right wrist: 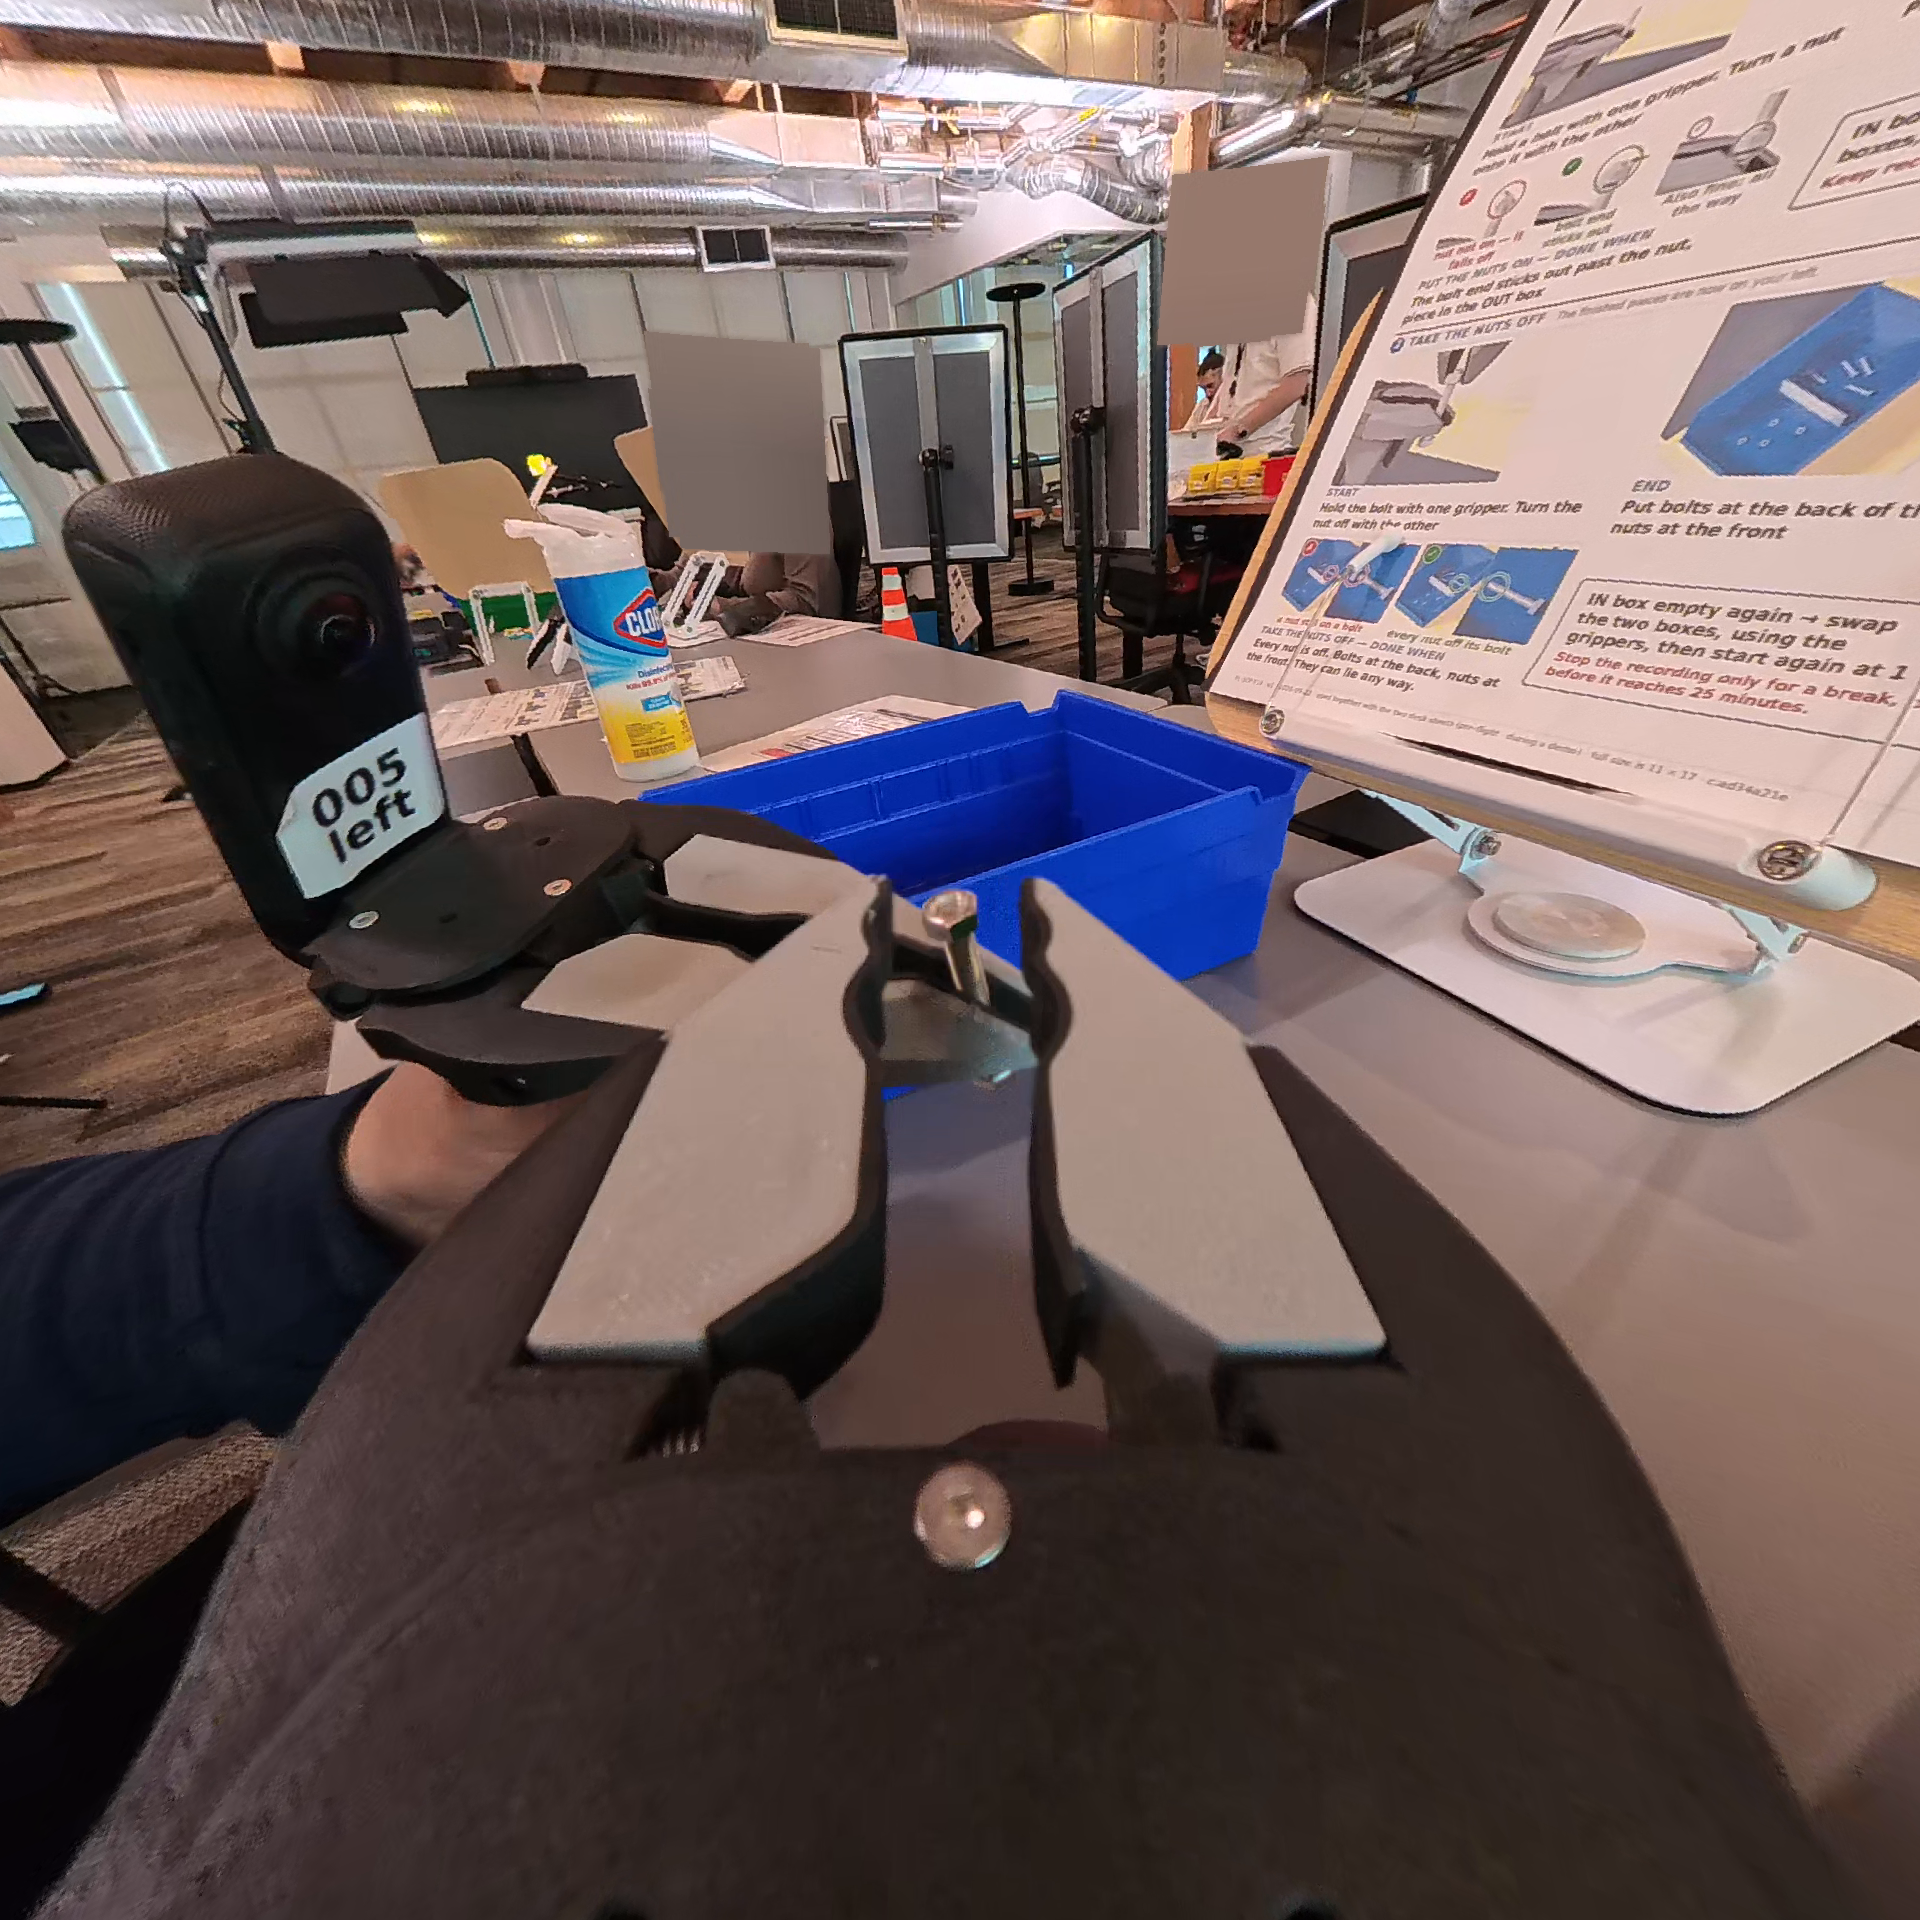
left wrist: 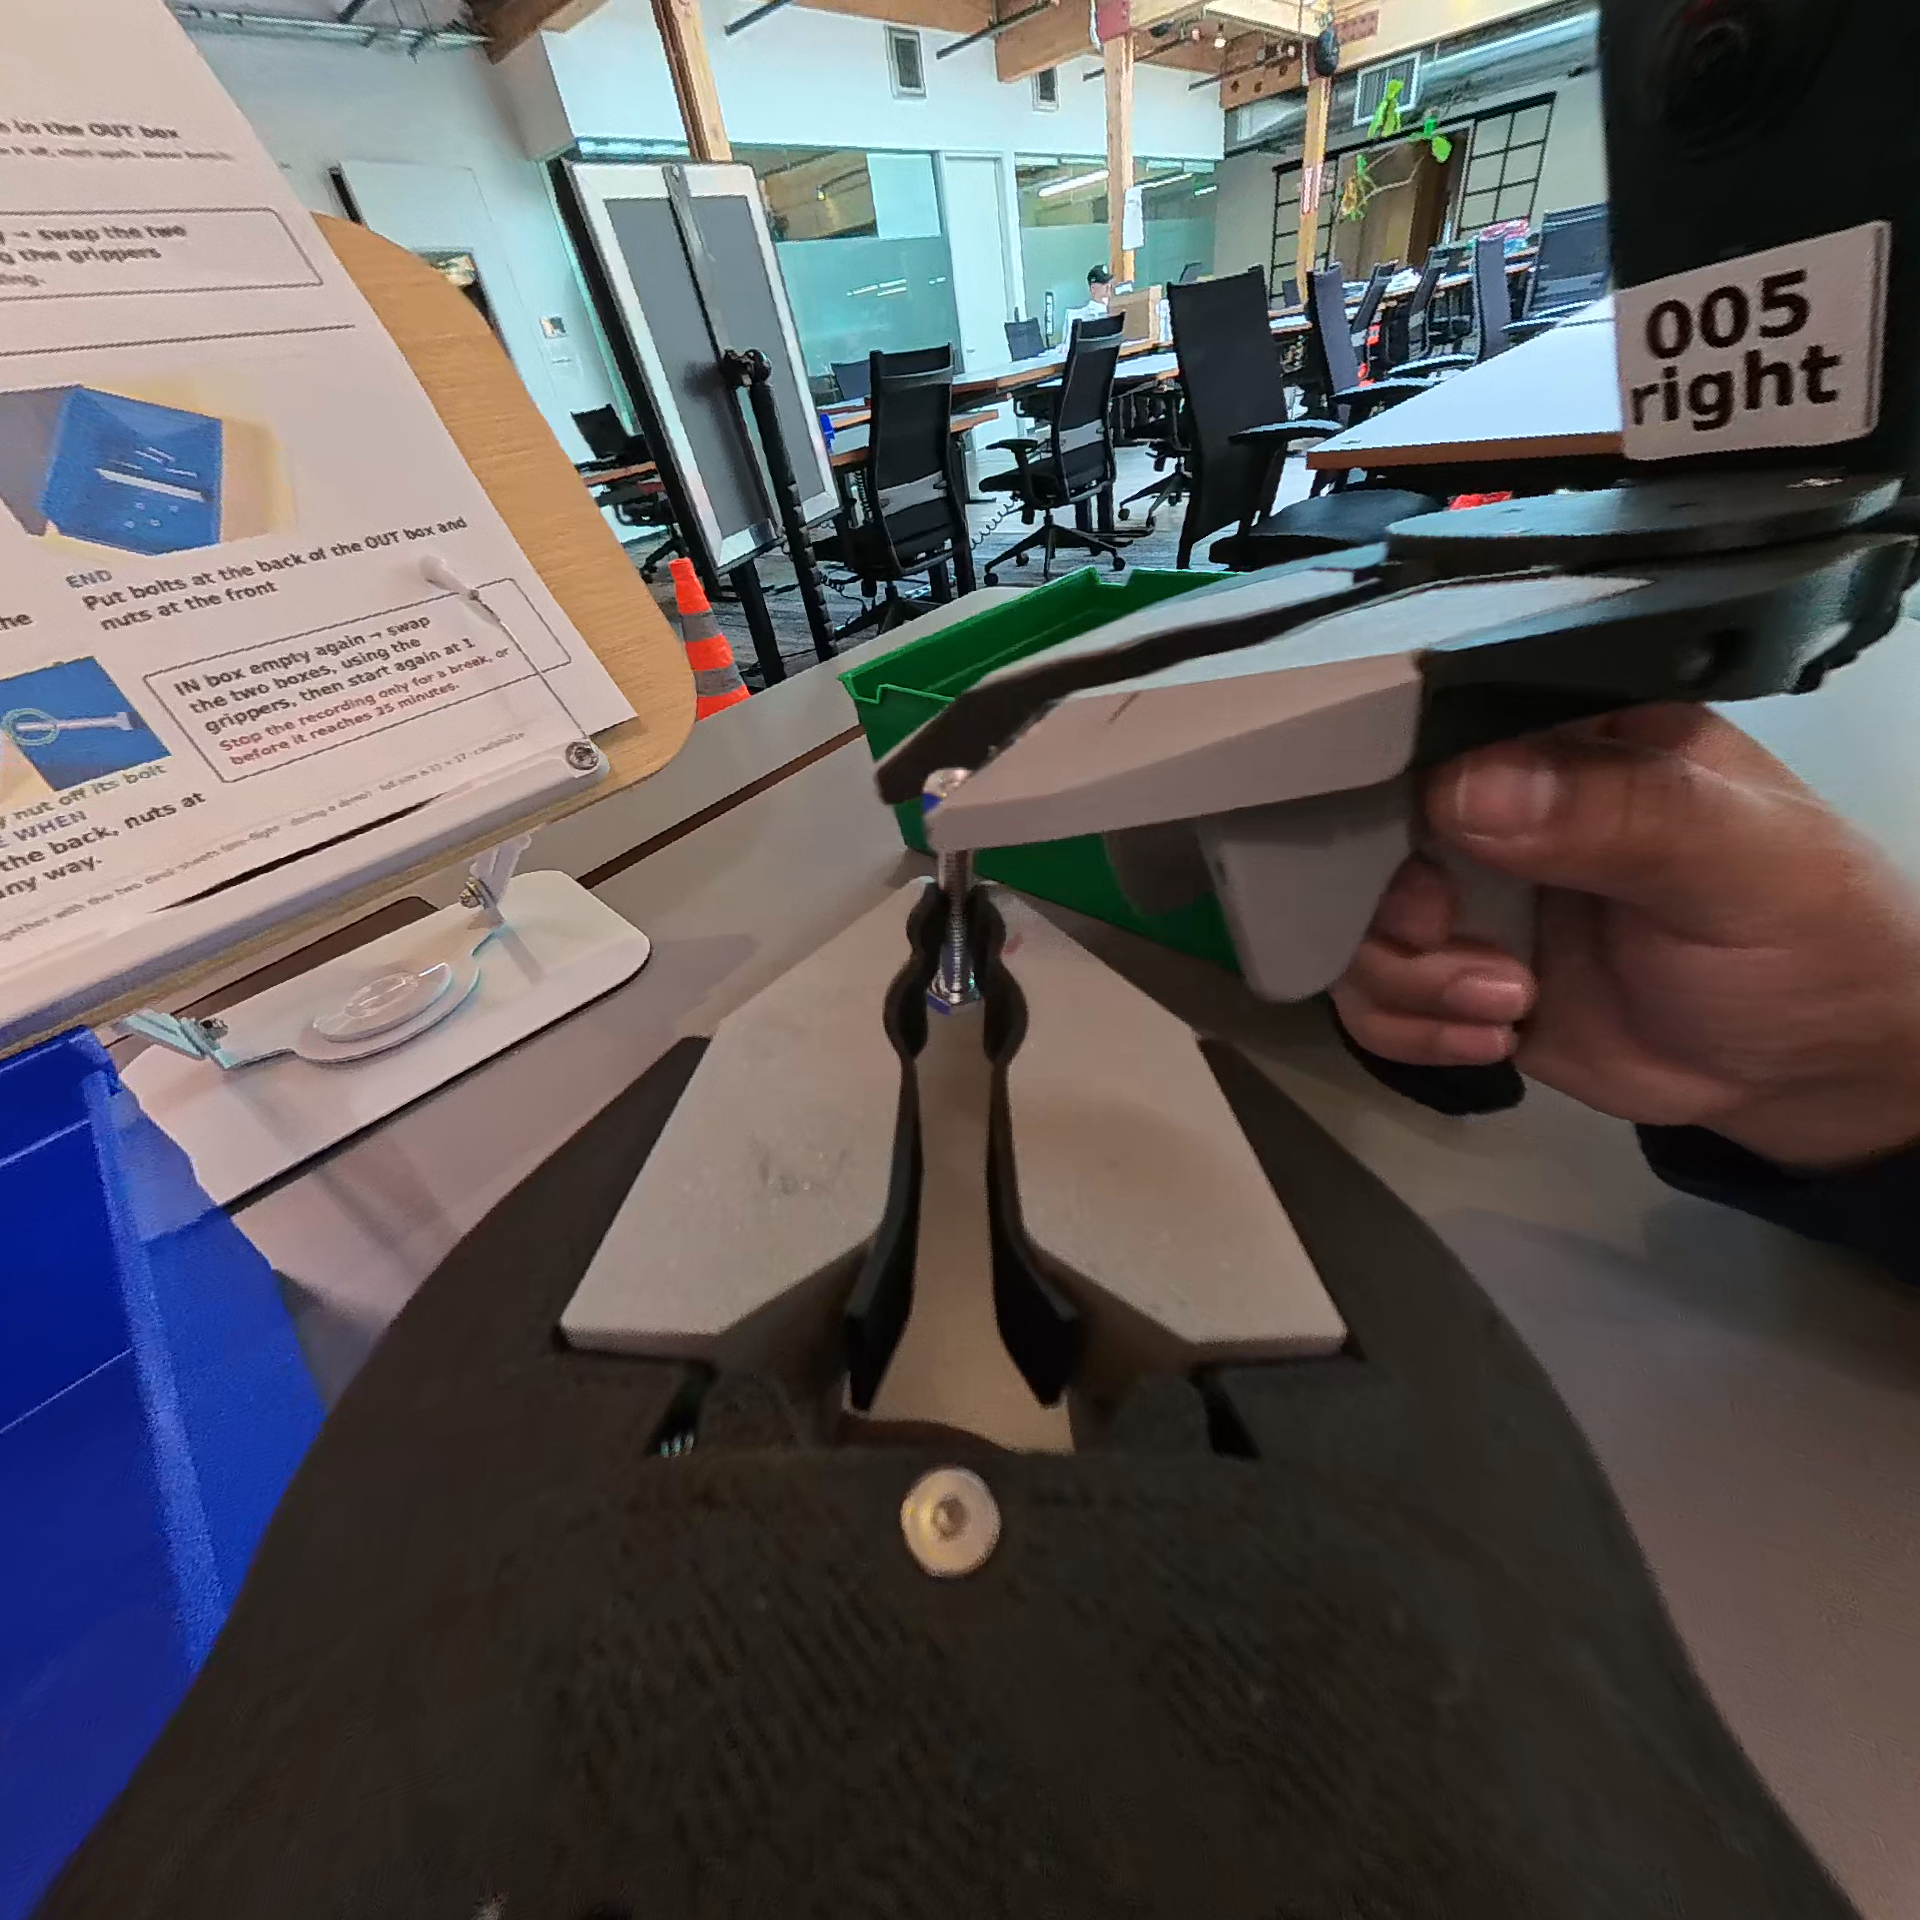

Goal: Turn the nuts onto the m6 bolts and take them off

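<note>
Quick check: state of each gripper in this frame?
Left gripper: shut on the bolt, nut at its lower end.
Right gripper: open around the bolt head, not gripping.

Bright, even daylight is filling both views, coming from the windows and ceiling fixtures behind the instruction sheet (left wrist: 260, 499). Wide-angle distortion is bending lines toward the edges, stretching that sheet in the left wrist view. Near it, the surface (right wrist: 1558, 1247) is carrying soft, faint shadows and a mild sheen. The blue bin (left wrist: 125, 1403) below the sheet is blurring slightly at the edge.
</note>
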`<state>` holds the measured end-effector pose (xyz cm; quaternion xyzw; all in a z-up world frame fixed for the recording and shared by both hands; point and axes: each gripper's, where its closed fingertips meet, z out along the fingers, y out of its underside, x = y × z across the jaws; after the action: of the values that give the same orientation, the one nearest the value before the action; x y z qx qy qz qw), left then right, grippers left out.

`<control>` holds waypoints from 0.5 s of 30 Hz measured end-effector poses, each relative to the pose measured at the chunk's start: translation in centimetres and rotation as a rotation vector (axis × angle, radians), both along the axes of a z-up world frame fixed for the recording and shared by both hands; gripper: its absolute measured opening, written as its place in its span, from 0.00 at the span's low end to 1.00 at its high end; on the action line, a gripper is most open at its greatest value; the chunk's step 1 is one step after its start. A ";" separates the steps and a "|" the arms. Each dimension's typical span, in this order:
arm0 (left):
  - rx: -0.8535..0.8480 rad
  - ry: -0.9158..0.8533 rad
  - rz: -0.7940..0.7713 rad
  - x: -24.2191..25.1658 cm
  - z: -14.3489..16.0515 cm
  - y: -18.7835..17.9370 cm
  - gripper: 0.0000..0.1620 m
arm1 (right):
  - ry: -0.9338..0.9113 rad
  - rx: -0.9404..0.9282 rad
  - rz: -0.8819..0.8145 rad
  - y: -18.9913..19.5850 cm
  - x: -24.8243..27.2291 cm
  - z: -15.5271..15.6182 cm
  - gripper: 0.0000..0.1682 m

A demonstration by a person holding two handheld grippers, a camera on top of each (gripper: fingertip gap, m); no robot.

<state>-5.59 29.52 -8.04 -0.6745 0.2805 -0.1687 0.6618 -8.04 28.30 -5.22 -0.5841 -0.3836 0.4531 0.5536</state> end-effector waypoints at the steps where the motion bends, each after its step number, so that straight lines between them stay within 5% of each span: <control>1: -0.005 -0.008 0.008 -0.3 0.0 0.1 0.01 | -0.003 0.002 -0.004 0.1 0.1 0.0 0.14; 15: -0.002 0.013 -0.004 0.2 -0.2 -0.1 0.01 | -0.035 0.038 -0.003 -0.5 -0.6 -0.3 0.09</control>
<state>-5.38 29.44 -8.20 -0.6757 0.2856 -0.1659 0.6590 -8.61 27.80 -5.54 -0.5818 -0.4009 0.4348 0.5583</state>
